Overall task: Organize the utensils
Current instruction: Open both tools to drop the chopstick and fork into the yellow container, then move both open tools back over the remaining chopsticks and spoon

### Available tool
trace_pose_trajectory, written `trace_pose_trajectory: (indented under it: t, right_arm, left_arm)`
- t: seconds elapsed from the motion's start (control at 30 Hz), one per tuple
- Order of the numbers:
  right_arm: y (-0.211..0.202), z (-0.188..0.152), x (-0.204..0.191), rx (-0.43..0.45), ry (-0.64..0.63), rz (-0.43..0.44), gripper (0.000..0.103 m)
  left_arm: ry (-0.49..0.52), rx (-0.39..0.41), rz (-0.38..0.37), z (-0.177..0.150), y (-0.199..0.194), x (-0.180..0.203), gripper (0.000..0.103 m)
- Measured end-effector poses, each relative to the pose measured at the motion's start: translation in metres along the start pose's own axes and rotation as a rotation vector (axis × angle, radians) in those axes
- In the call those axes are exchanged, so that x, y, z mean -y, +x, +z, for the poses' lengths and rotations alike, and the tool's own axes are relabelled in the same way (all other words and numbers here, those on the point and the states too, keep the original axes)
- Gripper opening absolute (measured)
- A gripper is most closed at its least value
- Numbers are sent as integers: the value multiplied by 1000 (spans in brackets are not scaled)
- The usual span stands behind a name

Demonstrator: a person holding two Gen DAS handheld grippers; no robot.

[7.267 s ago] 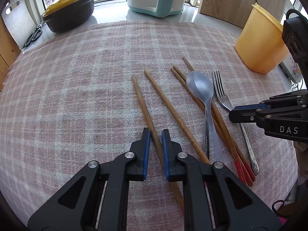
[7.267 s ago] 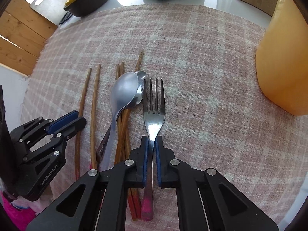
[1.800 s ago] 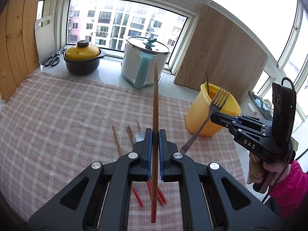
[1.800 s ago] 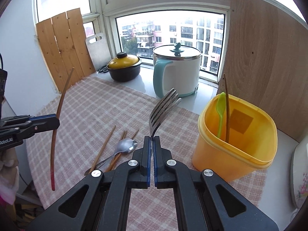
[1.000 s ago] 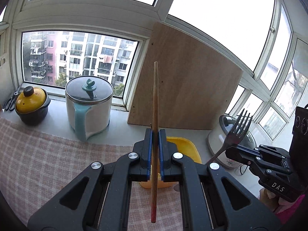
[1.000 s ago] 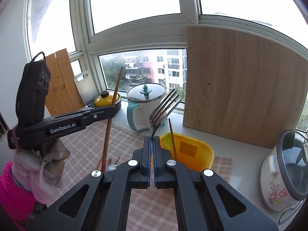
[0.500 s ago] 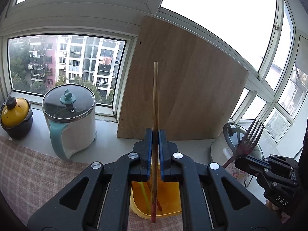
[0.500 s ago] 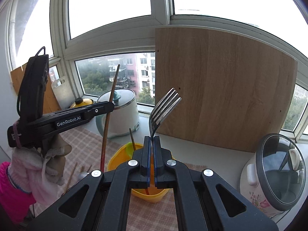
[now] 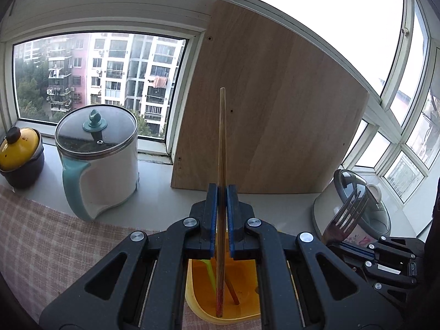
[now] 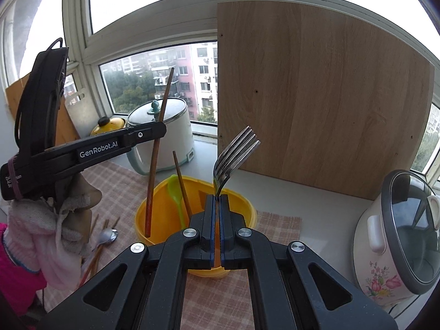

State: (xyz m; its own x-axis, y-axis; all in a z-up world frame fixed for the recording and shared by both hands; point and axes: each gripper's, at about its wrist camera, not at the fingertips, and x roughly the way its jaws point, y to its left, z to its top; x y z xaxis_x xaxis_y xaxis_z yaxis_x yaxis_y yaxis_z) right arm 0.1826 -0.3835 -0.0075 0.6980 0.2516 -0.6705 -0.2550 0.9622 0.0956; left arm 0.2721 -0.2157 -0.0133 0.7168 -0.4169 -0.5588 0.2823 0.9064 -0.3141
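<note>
- Windowsill counter point(image 10: 316, 200) behind; yellow tub point(image 10: 249, 211) below.
- Left fingers point(image 9: 222, 214) pinch a light, stiff chopstick point(image 9: 221, 137) mid-shaft.
- Right fingers point(image 10: 216, 220) pinch a slick, heavier fork point(image 10: 233, 154) by its neck.

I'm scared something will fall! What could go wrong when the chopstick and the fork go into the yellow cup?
The chopstick in the left gripper leans, with its red end just inside the yellow cup; let go early, it might tip out.

The fork in the right gripper hangs over the same cup. The two grippers are close and could bump.

A green spoon and another chopstick already stand inside and might get knocked.
</note>
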Motion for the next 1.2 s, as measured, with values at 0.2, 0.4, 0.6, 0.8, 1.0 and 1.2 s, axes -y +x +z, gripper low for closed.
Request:
trace_pose_trajectory:
  t: [0.2,0.4,0.6,0.8,1.0,1.2]
  right_arm:
    - [11,0,0,-33,11,14,1]
    - [15,-2,-4,-65,6,6,8]
    - [0,-5,0,-23,47,-3,54]
    - [-11,-13,-4,-7,55,-19,59]
    - [-20,-19,-12,12,69,-26,69]
    - [-27,-26,-22,14,90,0,70]
  left_arm:
    - [13,-34,-11,-10,1,-1,4]
    - [32,-79,-25,-19,-1,0,18]
    - [49,-73,-22,-27,-19,-5,40]
    - [50,-67,-4,-35,-40,-16,40]
    - [54,-59,21,-43,-66,-30,40]
    - [85,-60,57,-54,-97,-48,40]
